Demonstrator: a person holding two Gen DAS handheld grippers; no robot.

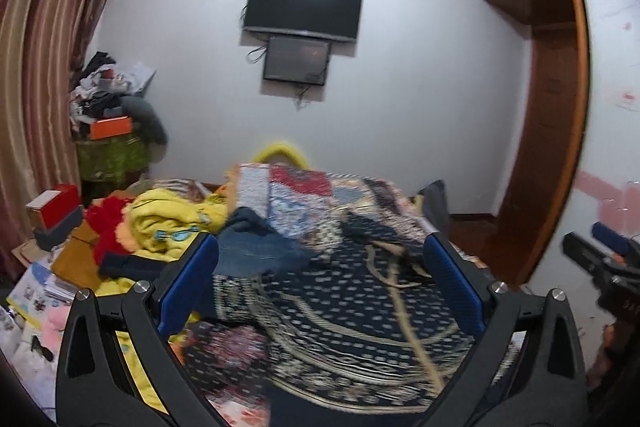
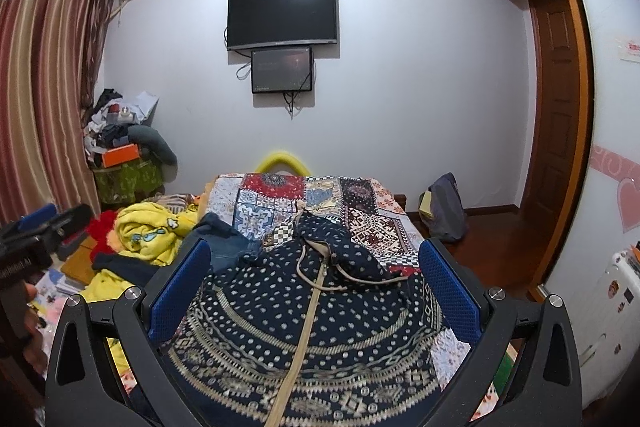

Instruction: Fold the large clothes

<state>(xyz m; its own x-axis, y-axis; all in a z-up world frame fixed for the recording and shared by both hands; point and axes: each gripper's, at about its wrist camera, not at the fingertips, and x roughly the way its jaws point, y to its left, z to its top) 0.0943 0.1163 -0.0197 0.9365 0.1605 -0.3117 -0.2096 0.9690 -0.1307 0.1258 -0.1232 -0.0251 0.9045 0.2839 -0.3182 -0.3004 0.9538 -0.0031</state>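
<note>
- Right wrist view: the navy patterned garment (image 2: 304, 307) lies spread between the right gripper (image 2: 314, 259)'s wide-spread, empty fingers.
- Left gripper (image 1: 320, 255): fingers likewise wide, above the same garment (image 1: 340, 307).

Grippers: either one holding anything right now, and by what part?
Nothing held. The left gripper and right gripper are both open, fingers spread above the navy patterned garment on the bed, with no fabric between them.

garment (image 2: 304, 311): navy, cream dots, beige geometric bands, tan centre strip | bedspread (image 2: 320, 199): patchwork red, blue, black, cream | blanket (image 2: 148, 231): yellow, blue cartoon print | curtain (image 2: 36, 87): red-beige stripes | wall (image 2: 400, 87): pale grey | TV (image 2: 282, 15): black | box (image 2: 120, 155): orange | wardrobe (image 2: 556, 107): brown wood
</note>
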